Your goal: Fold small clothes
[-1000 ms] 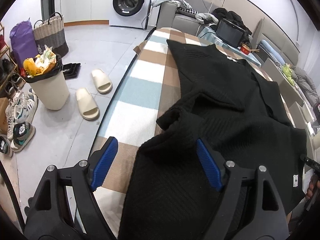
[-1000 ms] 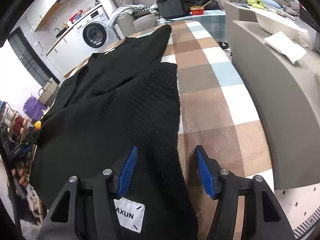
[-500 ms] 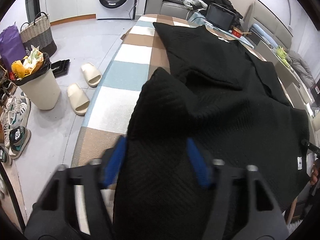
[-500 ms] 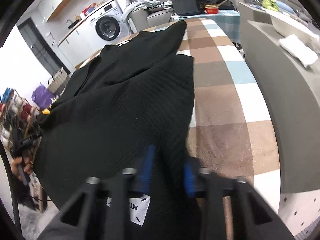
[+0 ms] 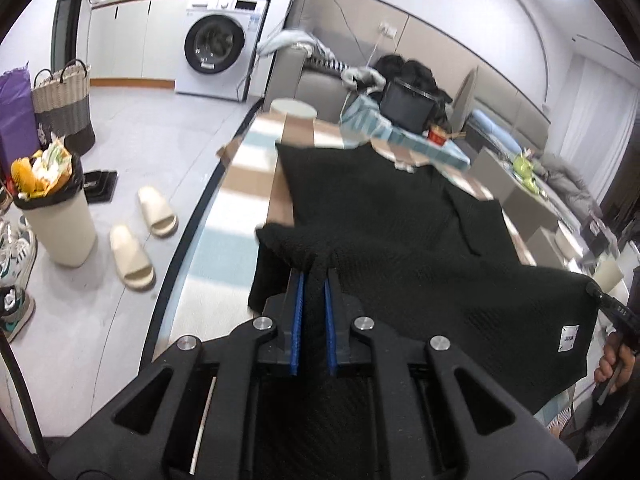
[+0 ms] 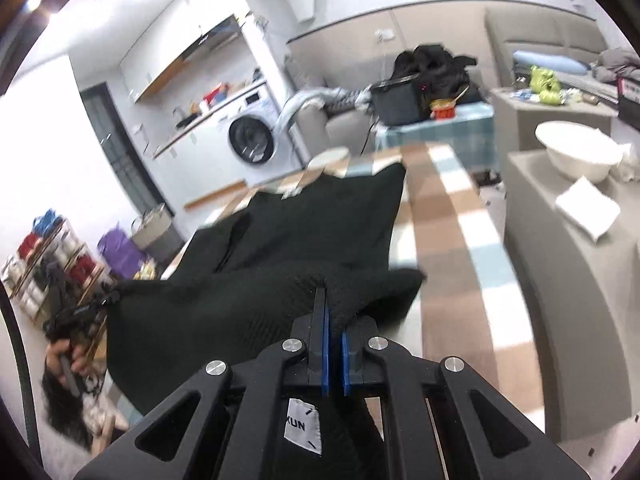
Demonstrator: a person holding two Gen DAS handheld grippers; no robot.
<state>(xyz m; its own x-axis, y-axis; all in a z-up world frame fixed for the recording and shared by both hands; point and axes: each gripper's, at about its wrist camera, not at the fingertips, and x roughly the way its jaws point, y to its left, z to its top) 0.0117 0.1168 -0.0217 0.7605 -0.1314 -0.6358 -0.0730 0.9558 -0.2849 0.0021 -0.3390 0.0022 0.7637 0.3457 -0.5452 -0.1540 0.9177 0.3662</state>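
Blue-padded fingers of the left gripper (image 5: 314,280) pinch a near corner of the black knit garment (image 5: 400,216), the cloth bunched tight between them. Fingers of the right gripper (image 6: 333,312) clamp the other near corner in the same way. Between the two grips the near hem hangs raised and taut, while the far part of the garment lies spread on the checked worktop (image 5: 240,208). A white label (image 6: 303,425) dangles under the right gripper.

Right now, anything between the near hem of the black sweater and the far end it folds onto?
Nothing visible. Both tongs, left and right, are shut on the near hem of the black sweater. The rest lies flat on the checked table cover. The red bowl and black box sit beyond its far edge.
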